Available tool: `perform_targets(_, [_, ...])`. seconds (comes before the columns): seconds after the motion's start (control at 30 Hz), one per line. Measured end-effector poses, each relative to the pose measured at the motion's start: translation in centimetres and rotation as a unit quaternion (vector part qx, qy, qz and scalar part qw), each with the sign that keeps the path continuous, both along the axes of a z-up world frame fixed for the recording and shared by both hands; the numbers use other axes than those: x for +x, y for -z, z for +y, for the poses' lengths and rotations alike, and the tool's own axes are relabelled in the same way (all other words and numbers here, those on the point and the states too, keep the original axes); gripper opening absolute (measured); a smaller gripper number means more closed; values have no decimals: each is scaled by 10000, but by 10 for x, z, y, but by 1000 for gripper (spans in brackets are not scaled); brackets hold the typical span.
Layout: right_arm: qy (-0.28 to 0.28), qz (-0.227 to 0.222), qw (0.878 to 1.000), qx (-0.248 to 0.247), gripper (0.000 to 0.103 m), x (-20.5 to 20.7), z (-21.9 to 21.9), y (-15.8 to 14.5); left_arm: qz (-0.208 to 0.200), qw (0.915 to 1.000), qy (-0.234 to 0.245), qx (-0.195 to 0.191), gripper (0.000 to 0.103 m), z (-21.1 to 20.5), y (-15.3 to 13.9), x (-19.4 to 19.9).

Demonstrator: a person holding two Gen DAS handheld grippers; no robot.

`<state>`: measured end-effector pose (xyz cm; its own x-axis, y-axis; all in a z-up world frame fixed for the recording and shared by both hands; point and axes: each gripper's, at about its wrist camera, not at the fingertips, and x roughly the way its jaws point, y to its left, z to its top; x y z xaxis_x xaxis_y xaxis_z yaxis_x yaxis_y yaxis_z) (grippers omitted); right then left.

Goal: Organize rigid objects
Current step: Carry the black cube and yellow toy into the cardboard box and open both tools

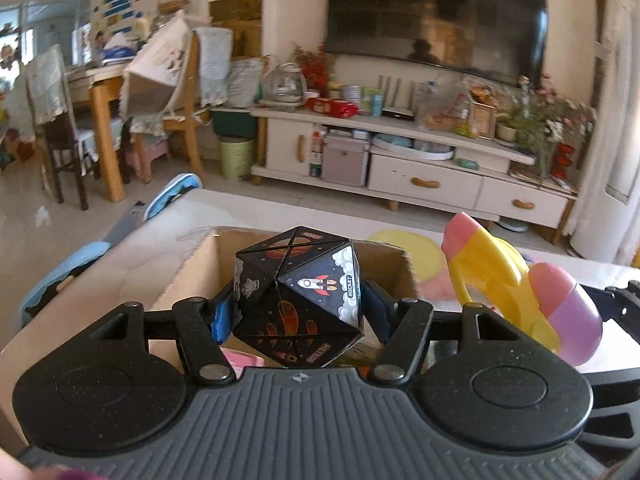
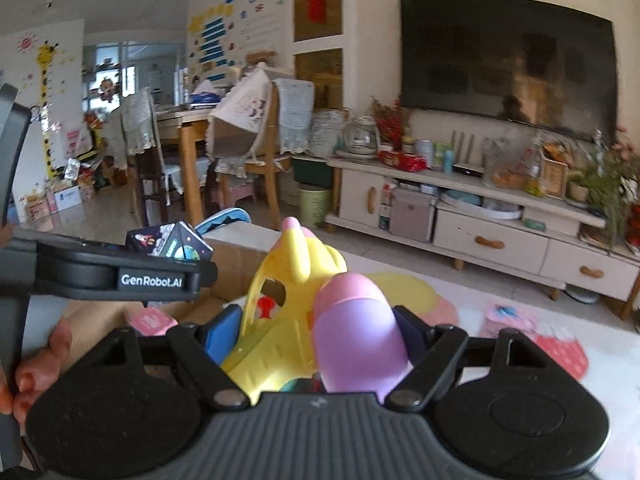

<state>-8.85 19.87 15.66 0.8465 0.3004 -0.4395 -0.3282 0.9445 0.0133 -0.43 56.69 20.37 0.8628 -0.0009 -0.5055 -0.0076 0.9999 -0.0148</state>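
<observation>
Lettering "ROCKET" and "METEOR" marks the black many-faced space-print puzzle block [image 1: 298,298], clamped between the pads of the left gripper [image 1: 298,312], above the open brown cardboard box [image 1: 192,276]. Right gripper [image 2: 312,340], jaws closed on the yellow plastic toy plane with pink-purple pods [image 2: 296,320]. "GenRobot.AI" reads on the left unit's side.

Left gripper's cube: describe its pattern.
Black cube printed with rockets, meteors and planets; clearest in left wrist view.
</observation>
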Motion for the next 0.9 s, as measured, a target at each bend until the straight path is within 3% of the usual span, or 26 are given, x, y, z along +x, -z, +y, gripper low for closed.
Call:
perform_targets(0.4, [-547, 58, 9980, -324, 80, 29, 48, 17, 166, 9975, -593, -345, 79, 30, 1, 20])
perform_targets(0.9, [-894, 428, 9938, -495, 81, 41, 77, 44, 308, 9967, -707, -235, 79, 23, 7, 23])
